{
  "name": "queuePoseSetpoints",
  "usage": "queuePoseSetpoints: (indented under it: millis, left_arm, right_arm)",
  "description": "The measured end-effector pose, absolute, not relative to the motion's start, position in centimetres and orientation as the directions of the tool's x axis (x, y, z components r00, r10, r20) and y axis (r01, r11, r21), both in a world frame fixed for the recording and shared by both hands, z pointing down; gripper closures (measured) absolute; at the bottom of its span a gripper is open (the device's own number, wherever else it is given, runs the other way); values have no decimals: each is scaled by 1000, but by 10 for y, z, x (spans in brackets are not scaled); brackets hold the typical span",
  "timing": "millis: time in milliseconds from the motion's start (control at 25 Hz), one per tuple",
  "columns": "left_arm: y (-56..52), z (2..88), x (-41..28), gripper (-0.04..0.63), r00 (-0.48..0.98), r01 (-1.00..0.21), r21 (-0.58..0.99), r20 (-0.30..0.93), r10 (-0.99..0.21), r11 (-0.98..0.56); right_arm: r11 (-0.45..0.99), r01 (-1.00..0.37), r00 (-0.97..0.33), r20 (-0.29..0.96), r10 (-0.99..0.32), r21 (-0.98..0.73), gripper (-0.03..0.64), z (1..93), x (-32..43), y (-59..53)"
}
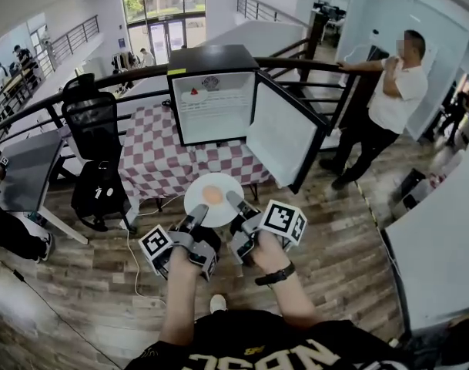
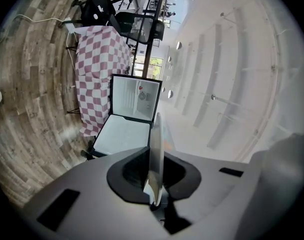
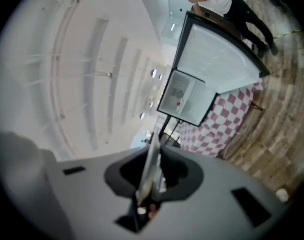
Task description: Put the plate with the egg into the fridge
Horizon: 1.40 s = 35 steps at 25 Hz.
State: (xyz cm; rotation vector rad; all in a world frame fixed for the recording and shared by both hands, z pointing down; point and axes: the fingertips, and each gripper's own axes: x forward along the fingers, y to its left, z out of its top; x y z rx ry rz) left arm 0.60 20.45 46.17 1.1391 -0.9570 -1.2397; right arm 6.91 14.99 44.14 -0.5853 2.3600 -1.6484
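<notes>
A white plate (image 1: pixel 201 205) with a fried egg (image 1: pixel 212 195) on it is held level in front of the person, above the wooden floor. My left gripper (image 1: pixel 197 220) is shut on the plate's near-left rim and my right gripper (image 1: pixel 236 204) is shut on its near-right rim. In each gripper view the plate shows edge-on between the jaws, as a thin plate rim (image 2: pixel 155 154) on the left and a plate rim (image 3: pixel 151 163) on the right. The small black fridge (image 1: pixel 212 91) stands on a checkered table ahead, with its door (image 1: pixel 284 133) swung open to the right.
The table with the red-and-white checkered cloth (image 1: pixel 165 160) carries the fridge. A black chair (image 1: pixel 95 122) with a backpack (image 1: pixel 102 193) stands to the left. A person in a white shirt (image 1: pixel 392 99) leans on the railing (image 1: pixel 311 64) at the right. A grey desk (image 1: pixel 434 245) lies at far right.
</notes>
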Motion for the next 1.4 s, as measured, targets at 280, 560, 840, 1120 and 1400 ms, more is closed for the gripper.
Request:
queuePoseSetpoints:
  millis: [280, 560, 840, 1120, 1400]
  left_arm:
    - [192, 471, -56, 558, 129, 223, 975, -44, -991, -14]
    - [171, 484, -83, 558, 147, 248, 969, -30, -989, 8]
    - [139, 492, -103, 558, 138, 252, 968, -26, -990, 10]
    - [77, 489, -140, 558, 98, 223, 975, -34, -995, -12]
    - [-4, 480, -146, 558, 125, 195, 981, -14, -992, 10]
  right_arm:
    - [319, -265, -877, 89, -472, -910, 568, 449, 8, 140]
    - [306, -341, -853, 156, -497, -889, 568, 463, -19, 120]
    - [292, -316, -864, 146, -481, -903, 568, 472, -44, 83]
    - [292, -292, -875, 130, -467, -911, 568, 474, -80, 20]
    - [107, -147, -865, 76, -497, -983, 568, 481, -84, -63]
